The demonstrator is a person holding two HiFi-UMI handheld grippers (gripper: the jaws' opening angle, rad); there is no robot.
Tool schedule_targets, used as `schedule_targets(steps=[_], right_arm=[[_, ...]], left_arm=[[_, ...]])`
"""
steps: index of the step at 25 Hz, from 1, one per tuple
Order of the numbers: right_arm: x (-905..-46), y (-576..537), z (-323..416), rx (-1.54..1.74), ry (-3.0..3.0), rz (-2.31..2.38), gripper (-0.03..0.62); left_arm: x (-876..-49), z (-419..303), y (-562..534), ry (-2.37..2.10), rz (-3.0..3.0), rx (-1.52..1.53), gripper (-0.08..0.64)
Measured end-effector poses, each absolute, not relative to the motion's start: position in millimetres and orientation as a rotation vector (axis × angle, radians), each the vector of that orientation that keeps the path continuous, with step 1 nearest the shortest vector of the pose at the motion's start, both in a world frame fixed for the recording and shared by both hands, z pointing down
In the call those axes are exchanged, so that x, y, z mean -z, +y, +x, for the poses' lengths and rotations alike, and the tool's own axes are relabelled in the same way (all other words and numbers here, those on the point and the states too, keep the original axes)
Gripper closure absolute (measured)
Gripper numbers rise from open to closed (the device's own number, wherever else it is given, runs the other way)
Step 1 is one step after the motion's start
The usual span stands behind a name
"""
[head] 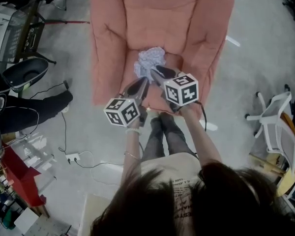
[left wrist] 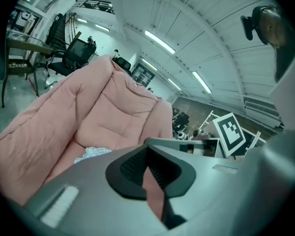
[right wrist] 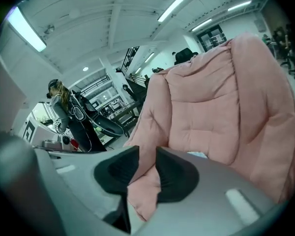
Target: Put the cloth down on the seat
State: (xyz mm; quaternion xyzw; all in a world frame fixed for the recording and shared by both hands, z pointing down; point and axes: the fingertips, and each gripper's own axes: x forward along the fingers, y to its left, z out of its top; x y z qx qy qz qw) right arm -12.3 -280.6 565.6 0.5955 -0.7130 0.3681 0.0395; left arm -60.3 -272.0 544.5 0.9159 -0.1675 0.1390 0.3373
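Note:
A crumpled pale-blue cloth (head: 150,59) lies loose on the seat of the pink armchair (head: 113,33), toward its back. Both grippers hover side by side over the seat's front edge, clear of the cloth. My left gripper (head: 143,80) has its jaw tips together with nothing held; its own view shows them meeting (left wrist: 147,149) with the cloth (left wrist: 91,153) below and beyond. My right gripper (head: 155,72) stands open, a gap between its pads (right wrist: 147,154) showing only pink cushion. A corner of the cloth (right wrist: 199,155) peeks over the right jaw.
A white chair frame (head: 275,117) stands on the floor at the right. A black seat shell (head: 24,73), cables and a power strip (head: 71,157) lie to the left, and a red object (head: 19,176) at lower left. A person (right wrist: 64,107) stands in the background.

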Motion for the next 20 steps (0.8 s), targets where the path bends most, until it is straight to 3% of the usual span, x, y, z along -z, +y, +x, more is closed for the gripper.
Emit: schedule_targets(steps=[20], right_arm=[[-446.0,-272.9,-26.9,-0.899,-2.289,1.915,0.548]], left_arm=[[-422.9,-73.4,-274.4,-0.436,2.557,-0.186,0.561]])
